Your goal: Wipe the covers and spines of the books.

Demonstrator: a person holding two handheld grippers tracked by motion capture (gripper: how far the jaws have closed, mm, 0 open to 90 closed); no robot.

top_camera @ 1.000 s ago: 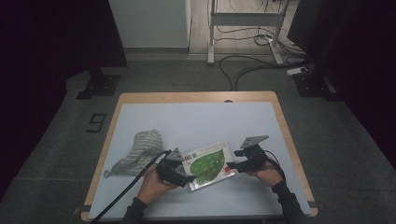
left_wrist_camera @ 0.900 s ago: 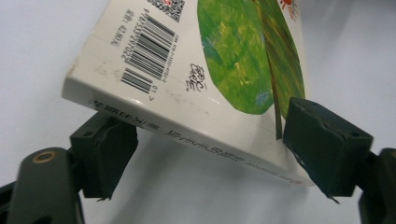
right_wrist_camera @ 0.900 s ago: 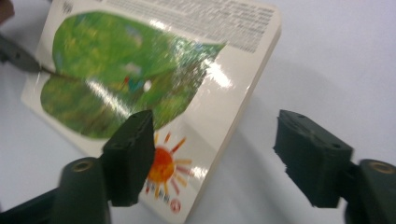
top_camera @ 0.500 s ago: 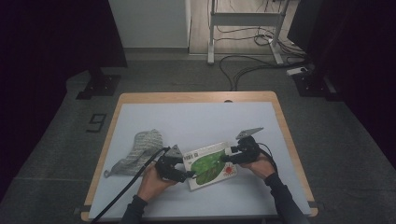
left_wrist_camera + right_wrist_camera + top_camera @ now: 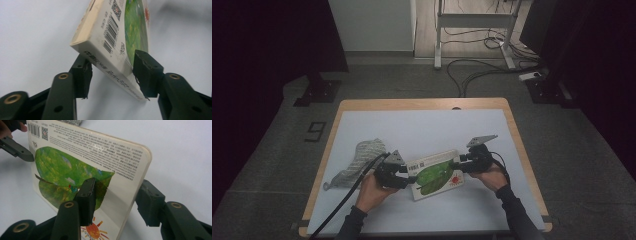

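A thick board book [image 5: 437, 172], with a green leaf and a red sun on its cover, sits tilted between my two grippers near the table's front. My left gripper [image 5: 404, 176] clamps the spine end; in the left gripper view [image 5: 115, 75] one pad presses on the cover and the other on the underside of the book [image 5: 112, 37]. My right gripper [image 5: 462, 165] holds the opposite edge, and in the right gripper view [image 5: 117, 202] its pads sit on both faces of the book [image 5: 82, 165]. Both pairs of jaws have just been closing, with the book between them.
A crumpled grey cloth [image 5: 362, 157] lies left of my left hand, with the gripper's black cable across it. A white mat [image 5: 427, 130] covers the wooden table [image 5: 422, 104]. Cables and a desk frame [image 5: 472, 20] stand on the floor beyond.
Both grippers have closed in on the book's two ends. The right gripper came in toward the book, and the left end has risen a little off the mat.
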